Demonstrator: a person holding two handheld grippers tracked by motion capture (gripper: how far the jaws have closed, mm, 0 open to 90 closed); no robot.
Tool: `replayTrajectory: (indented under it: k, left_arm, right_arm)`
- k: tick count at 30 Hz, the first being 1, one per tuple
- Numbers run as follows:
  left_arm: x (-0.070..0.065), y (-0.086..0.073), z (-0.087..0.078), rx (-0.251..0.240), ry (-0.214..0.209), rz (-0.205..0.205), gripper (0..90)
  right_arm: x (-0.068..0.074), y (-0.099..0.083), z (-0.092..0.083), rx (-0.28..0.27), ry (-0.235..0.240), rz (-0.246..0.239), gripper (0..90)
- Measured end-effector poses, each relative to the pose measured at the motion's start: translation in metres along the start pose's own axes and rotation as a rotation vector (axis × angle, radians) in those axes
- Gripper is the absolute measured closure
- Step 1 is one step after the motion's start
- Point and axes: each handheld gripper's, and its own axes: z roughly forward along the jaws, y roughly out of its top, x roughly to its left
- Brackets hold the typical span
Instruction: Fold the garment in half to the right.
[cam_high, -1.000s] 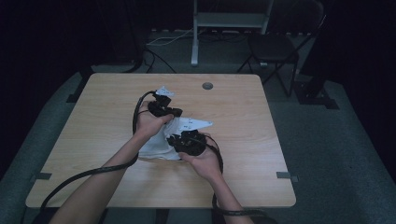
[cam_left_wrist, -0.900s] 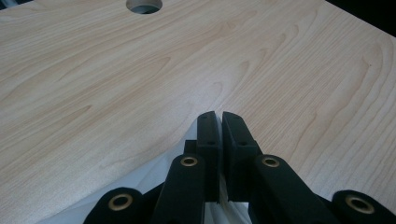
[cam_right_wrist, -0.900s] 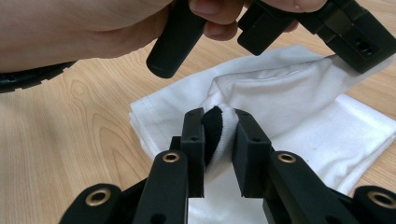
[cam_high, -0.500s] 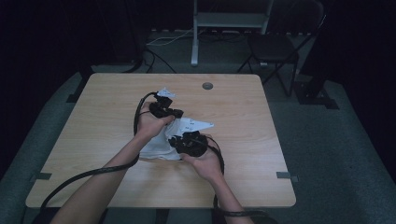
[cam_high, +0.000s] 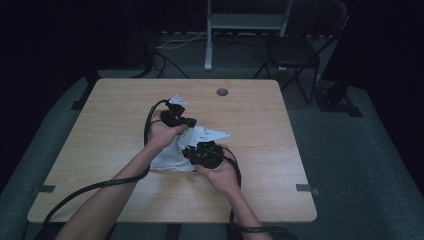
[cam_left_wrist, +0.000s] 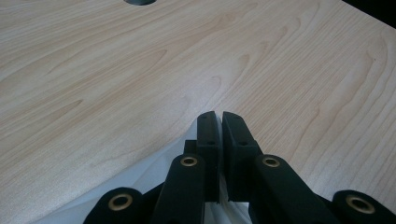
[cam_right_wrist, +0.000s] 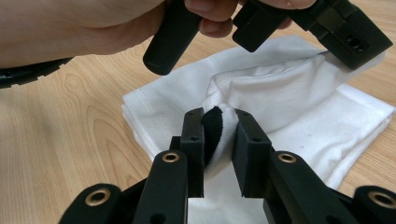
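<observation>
One white cloth (cam_high: 172, 155), folded, mid-surface. Right gripper (cam_right_wrist: 219, 135) fingers pinch a bunched fold with a dark patch, seen in its own view; left gripper (cam_left_wrist: 220, 128) fingers pressed together on a cloth edge. Wooden surface (cam_high: 100, 130); dark room, chair (cam_high: 295, 50) beyond.

A light wooden table (cam_high: 115, 120) with a round grey cable hole (cam_high: 222, 92) stands on grey carpet (cam_high: 360, 150). Behind it the room is dark: a black chair (cam_high: 295, 52), a pale metal stand (cam_high: 245, 22) and loose cables (cam_high: 175, 45) on the floor.
</observation>
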Motion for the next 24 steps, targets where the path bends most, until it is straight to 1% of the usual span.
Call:
replayTrajectory:
  k: [12,24]
  left_arm:
    - [0.0003,-0.0020,0.0040,0.006,0.002,-0.007,86.2]
    - [-0.0005,-0.0039,0.0074,0.011,0.004,0.000,86.1]
  right_arm:
    - [-0.0020,-0.0035,-0.0009,0.006,-0.004,0.004,76.1]
    - [-0.0045,-0.0062,-0.0024,0.020,-0.009,0.000,75.9]
